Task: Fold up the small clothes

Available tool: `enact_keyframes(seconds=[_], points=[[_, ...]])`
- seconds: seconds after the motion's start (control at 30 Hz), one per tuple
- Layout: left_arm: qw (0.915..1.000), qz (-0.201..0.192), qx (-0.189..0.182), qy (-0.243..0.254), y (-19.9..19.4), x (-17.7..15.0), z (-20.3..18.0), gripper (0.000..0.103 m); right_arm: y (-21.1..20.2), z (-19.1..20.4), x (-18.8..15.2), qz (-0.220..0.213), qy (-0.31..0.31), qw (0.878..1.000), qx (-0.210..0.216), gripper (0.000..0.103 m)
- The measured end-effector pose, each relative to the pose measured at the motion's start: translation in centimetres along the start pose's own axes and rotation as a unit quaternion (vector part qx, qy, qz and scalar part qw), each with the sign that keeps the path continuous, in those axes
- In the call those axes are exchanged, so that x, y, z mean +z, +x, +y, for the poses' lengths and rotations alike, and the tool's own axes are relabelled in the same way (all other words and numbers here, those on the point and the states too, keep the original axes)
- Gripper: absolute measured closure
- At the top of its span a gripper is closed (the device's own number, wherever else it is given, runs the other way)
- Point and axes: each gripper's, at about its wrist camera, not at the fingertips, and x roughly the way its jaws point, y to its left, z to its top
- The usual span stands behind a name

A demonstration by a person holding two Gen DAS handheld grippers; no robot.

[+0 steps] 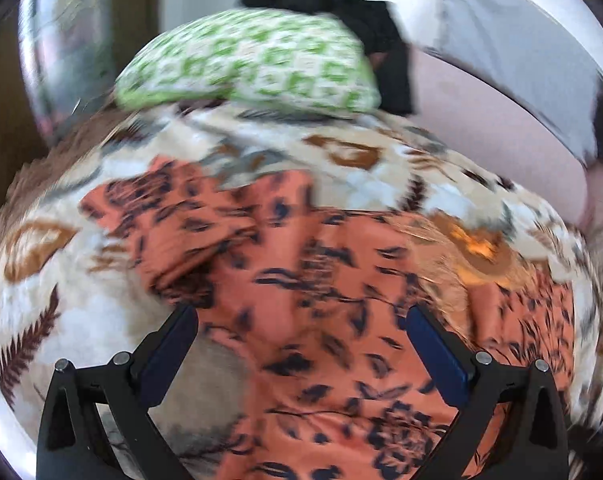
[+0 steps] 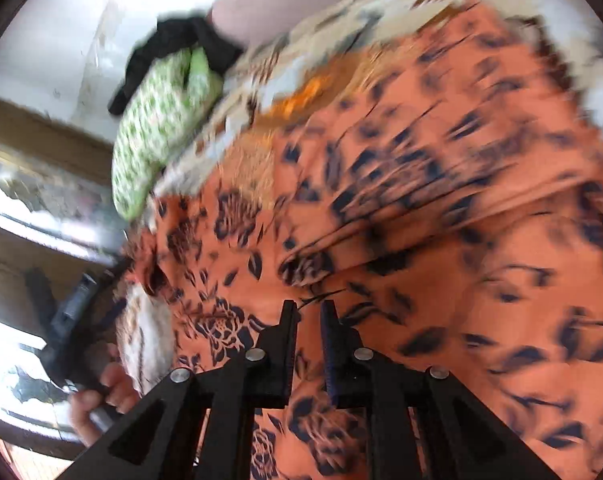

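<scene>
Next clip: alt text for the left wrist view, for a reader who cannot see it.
An orange floral-print garment lies spread on a cream and brown leaf-patterned blanket, with the left gripper open above it, holding nothing. Behind sit a green-and-white patterned bundle and a black cloth. The picture is motion-blurred.

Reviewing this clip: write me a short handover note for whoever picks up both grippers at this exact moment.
Left gripper: open, jaws wide above the orange floral garment, holding nothing.
Right gripper: jaws nearly together with a narrow gap; whether cloth is pinched cannot be told through the blur.
Garment: spread rumpled on the patterned blanket, with ridges and a bunched part at one side.
Green-and-white piece and black cloth lie together at the blanket's far edge.
Done: no neat fold visible on the orange garment.
Left: smooth it flat, fold it, set it aside.
</scene>
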Motion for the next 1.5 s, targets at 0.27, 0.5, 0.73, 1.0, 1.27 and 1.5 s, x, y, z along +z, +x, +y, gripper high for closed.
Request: enact_keyframes(seconds=[0.27,0.5,0.73,1.0,1.27,1.5], points=[[0.9798,-0.021,-0.040,0.195,-1.2,-4.7,-12.4,0.000,-6.6,-8.8,3.2,-0.190,0.176,0.961,0.094,0.089],[0.9617,-0.006,0.044,0.270,2.7,-7.6,-17.7,0.000,-0.7,-15.5,3.5,-0.101,0.311,0.942,0.078,0.096],[0.9742,0.007,0.050,0.220,4.4,-6.8,-16.7,0.000,-0.1,-16.5,3.8,-0.091,0.322,0.935,0.115,0.096],[0.9806,-0.003,0.129,0.148,4.7,-4.6,-12.6,0.017,-1.1,-16.4,2.5,-0.088,0.306,0.942,0.109,0.095],[0.9919,0.044,0.097,0.069,3.7,-3.2,-5.7,0.017,-0.3,-10.8,4.7,-0.094,0.202,0.975,-0.014,0.091],[0.9940,0.032,0.099,0.034,1.8,-2.2,-0.4,0.017,1.1,-6.2,5.5,-0.091,0.132,0.987,-0.012,0.089]])
